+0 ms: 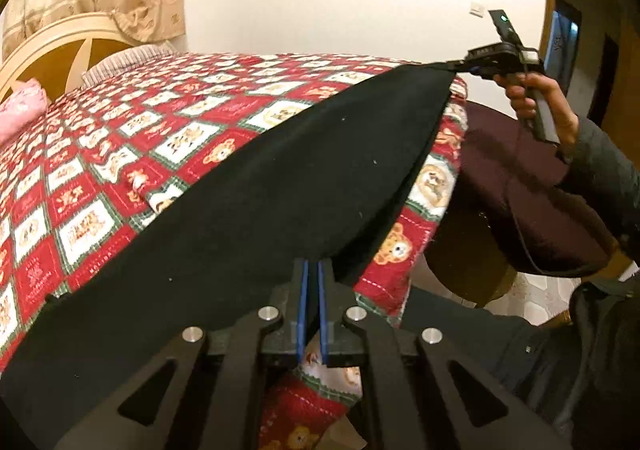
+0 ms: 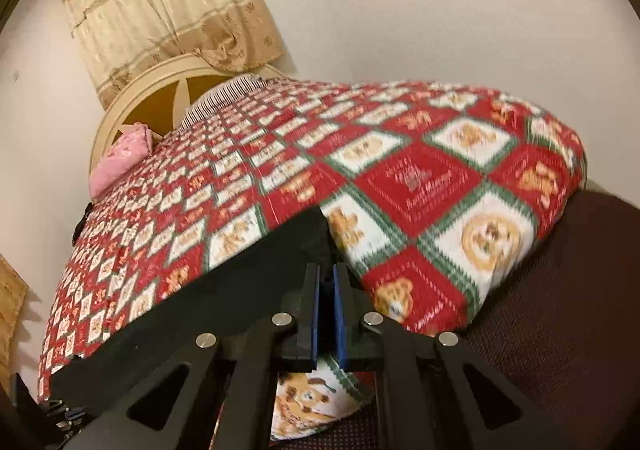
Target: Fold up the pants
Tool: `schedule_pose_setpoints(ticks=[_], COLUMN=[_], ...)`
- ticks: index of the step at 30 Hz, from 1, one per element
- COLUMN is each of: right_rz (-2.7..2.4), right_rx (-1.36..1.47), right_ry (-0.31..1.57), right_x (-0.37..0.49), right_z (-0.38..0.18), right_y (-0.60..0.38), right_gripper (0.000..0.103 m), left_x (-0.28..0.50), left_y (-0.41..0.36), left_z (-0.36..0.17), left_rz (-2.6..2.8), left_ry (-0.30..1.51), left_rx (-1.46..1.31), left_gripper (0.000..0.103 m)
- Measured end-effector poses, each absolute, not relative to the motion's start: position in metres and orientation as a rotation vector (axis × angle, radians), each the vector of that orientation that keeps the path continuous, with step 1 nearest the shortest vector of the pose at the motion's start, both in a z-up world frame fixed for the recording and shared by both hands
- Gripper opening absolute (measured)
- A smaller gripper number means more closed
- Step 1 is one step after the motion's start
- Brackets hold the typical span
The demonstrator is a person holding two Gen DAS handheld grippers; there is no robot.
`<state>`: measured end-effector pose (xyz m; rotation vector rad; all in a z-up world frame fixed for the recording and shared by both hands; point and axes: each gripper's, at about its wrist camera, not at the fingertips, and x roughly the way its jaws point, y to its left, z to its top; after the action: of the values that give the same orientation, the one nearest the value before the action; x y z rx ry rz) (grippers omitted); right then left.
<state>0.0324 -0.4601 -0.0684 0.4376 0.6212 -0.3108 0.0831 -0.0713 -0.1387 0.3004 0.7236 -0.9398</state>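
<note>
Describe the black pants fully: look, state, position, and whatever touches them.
The black pants look like plain, matte, soft cloth flecked with pale lint. They are stretched in a long flat band over the red teddy-bear quilt near the bed's edge. The left tool is shut on one end; the right tool pinches the far corner, lifting it. A layered edge shows along one side, suggesting they are already doubled.

My left hand-held gripper has matte black linkage arms with triangular cut-outs, four round silver screw heads across them, and blue pads lining its two black fingers. My right hand-held gripper is built the same way. Seen from the left camera, its black body carries a small unit with a green light and a thin black cable. My right hand is bare skin above a dark sleeve.
</note>
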Motion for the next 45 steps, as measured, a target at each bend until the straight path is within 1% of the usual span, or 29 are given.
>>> schedule_pose_setpoints(ticks=[3, 8, 9, 10, 11, 12, 13, 14, 15, 16, 17, 19, 22, 24, 29, 35, 38, 40, 41, 42, 43, 45], right_rz=[-0.341, -0.397, -0.398, -0.398, -0.411, -0.430, -0.464, -0.491, -0.486, -0.468, -0.451, -0.384, -0.209, -0.066, 0.205, 0.472, 0.559, 0.556, 0.568, 0.583, 0.598, 0.595], right_rx=[0.419, 0.385, 0.388, 0.393, 0.383, 0.375, 0.362, 0.346, 0.337, 0.327, 0.315, 0.275, 0.226, 0.174, 0.059, -0.050, -0.141, -0.245, -0.268, -0.261, -0.243, -0.245], right_ry=[0.621, 0.690, 0.700, 0.696, 0.696, 0.689, 0.679, 0.656, 0.636, 0.621, 0.612, 0.590, 0.623, 0.670, 0.752, 0.834, 0.971, 0.938, 0.951, 0.959, 0.954, 0.914], right_x=[0.033, 0.039, 0.039, 0.036, 0.033, 0.030, 0.026, 0.021, 0.017, 0.014, 0.013, 0.014, 0.033, 0.052, 0.087, 0.096, 0.094, 0.086, 0.085, 0.087, 0.089, 0.098], right_z=[-0.070, -0.101, -0.106, -0.106, -0.103, -0.099, -0.094, -0.088, -0.082, -0.075, -0.070, -0.059, -0.060, -0.070, -0.101, -0.132, -0.162, -0.164, -0.162, -0.158, -0.152, -0.137], right_y=[-0.462, -0.468, -0.469, -0.470, -0.470, -0.469, -0.468, -0.465, -0.462, -0.456, -0.448, -0.422, -0.372, -0.330, -0.225, -0.126, -0.093, -0.083, -0.081, -0.080, -0.080, -0.078], right_gripper=[0.006, 0.006, 0.006, 0.007, 0.011, 0.025, 0.043, 0.049, 0.050, 0.050, 0.050, 0.050, 0.050, 0.050, 0.050, 0.050, 0.050, 0.050, 0.050, 0.050, 0.050, 0.050], left_x=[0.083, 0.085, 0.085, 0.085, 0.085, 0.085, 0.084, 0.082, 0.077, 0.073, 0.068, 0.063, 0.063, 0.073, 0.108, 0.110, 0.108, 0.107, 0.106, 0.105, 0.105, 0.109], left_y=[-0.073, -0.080, -0.081, -0.081, -0.079, -0.078, -0.077, -0.076, -0.074, -0.071, -0.067, -0.055, -0.024, 0.007, 0.089, 0.110, 0.116, 0.118, 0.120, 0.123, 0.128, 0.140], left_z=[-0.146, -0.169, -0.171, -0.172, -0.172, -0.171, -0.170, -0.168, -0.165, -0.163, -0.158, -0.152, -0.143, -0.141, -0.148, -0.184, -0.184, -0.179, -0.173, -0.169, -0.165, -0.161], left_rz=[-0.957, -0.946, -0.941, -0.927, -0.914, -0.918, -0.917, -0.907, -0.894, -0.890, -0.885, -0.863, -0.781, -0.681, -0.484, -0.429, -0.425, -0.406, -0.388, -0.376, -0.362, -0.283], left_ry=[0.736, 0.767, 0.765, 0.756, 0.747, 0.750, 0.750, 0.743, 0.726, 0.708, 0.682, 0.658, 0.620, 0.613, 0.676, 0.739, 0.726, 0.713, 0.690, 0.671, 0.655, 0.627], left_rx=[0.306, 0.338, 0.339, 0.343, 0.338, 0.331, 0.328, 0.332, 0.346, 0.356, 0.360, 0.355, 0.348, 0.340, 0.216, 0.203, 0.152, 0.159, 0.173, 0.184, 0.195, 0.237], left_gripper=[0.005, 0.005, 0.007, 0.010, 0.013, 0.015, 0.019, 0.022, 0.030, 0.036, 0.038, 0.047, 0.058, 0.059, 0.059, 0.059, 0.062, 0.062, 0.062, 0.065, 0.074, 0.082])
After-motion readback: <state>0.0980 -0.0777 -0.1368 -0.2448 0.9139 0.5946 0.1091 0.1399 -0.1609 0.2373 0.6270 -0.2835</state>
